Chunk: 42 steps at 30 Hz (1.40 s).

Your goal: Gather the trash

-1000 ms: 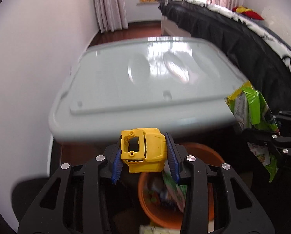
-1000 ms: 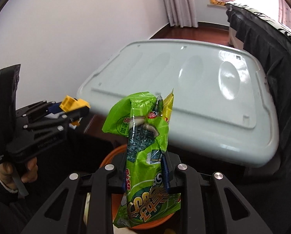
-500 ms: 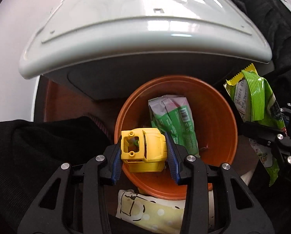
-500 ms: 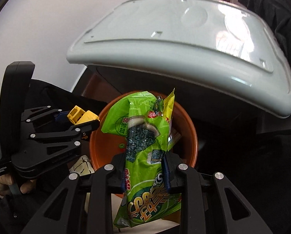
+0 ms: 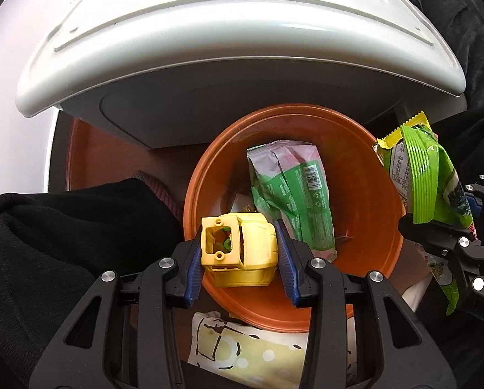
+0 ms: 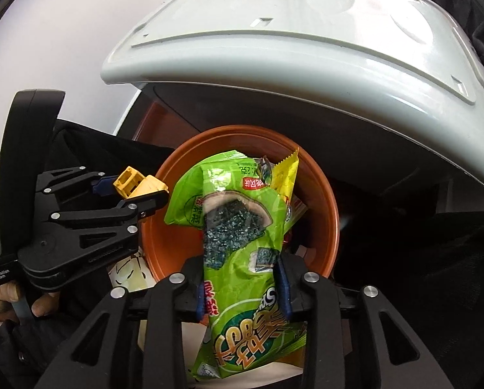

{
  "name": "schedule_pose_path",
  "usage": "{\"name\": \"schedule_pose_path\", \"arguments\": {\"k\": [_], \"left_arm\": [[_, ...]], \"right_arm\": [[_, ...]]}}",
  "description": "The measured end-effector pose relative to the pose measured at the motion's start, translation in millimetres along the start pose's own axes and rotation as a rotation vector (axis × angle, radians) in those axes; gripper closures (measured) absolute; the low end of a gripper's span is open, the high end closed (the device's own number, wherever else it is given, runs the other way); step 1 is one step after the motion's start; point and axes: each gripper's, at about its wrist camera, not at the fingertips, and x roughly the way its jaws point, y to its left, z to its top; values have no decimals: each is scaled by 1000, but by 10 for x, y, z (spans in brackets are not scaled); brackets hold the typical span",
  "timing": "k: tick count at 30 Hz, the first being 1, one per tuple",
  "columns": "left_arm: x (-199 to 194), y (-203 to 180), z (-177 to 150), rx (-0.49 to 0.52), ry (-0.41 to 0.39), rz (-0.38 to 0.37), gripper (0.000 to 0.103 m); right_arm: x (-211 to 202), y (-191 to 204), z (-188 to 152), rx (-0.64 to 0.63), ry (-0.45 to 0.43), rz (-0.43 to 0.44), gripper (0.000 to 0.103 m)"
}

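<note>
My left gripper [image 5: 238, 256] is shut on a yellow plastic toy piece [image 5: 237, 253] and holds it above the near rim of the orange bin [image 5: 365, 149]. A green and pink wrapper [image 5: 290, 191] lies inside the bin. My right gripper [image 6: 240, 285] is shut on a green snack packet [image 6: 232, 227] and holds it over the same bin [image 6: 326, 201]. The packet also shows at the right of the left wrist view [image 5: 426, 181]. The left gripper with the yellow piece shows at the left of the right wrist view [image 6: 141, 188].
A pale grey plastic lid [image 5: 229, 32] overhangs the bin at the back, also in the right wrist view [image 6: 306, 39]. A cream patterned cloth [image 5: 242, 350] lies below the bin. Black fabric [image 5: 63, 227] is at the left. Dark bedding [image 5: 452, 6] is at the right.
Both grippers have tipped down from facing the lid top to looking into the orange bin, and moved closer over it. Both keep their hold on their items.
</note>
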Motion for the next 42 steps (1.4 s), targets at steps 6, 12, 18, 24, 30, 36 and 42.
{"name": "schedule_pose_path", "arguments": {"k": [6,12,18,24,30,36,42], "left_arm": [[28,41,15,-26,5,35,25],[-15,26,10,-20,-4,37,25],[-395,88,80,-40,-163,66,25],[-1007,228,447,-72,-445,130,13],[-1241,470,1069,-154,-553,113,13],[-1055,652,1577,-221,-523,67,13],[-832,587,1685,-202,-506,115,13]], "right_arm": [[-38,-2,9,7,-22,-26,41],[-141,-79,1,46,-68,-34,41],[-563,-339,65,130,-248,-81,33],[-989,-516,482,147,-450,-200,11],[-1160,-695,1144,165,-583,-290,5],[-1021,-815,1475,177,-613,-320,5],[-830,-714,1623,142,-583,-315,5]]}}
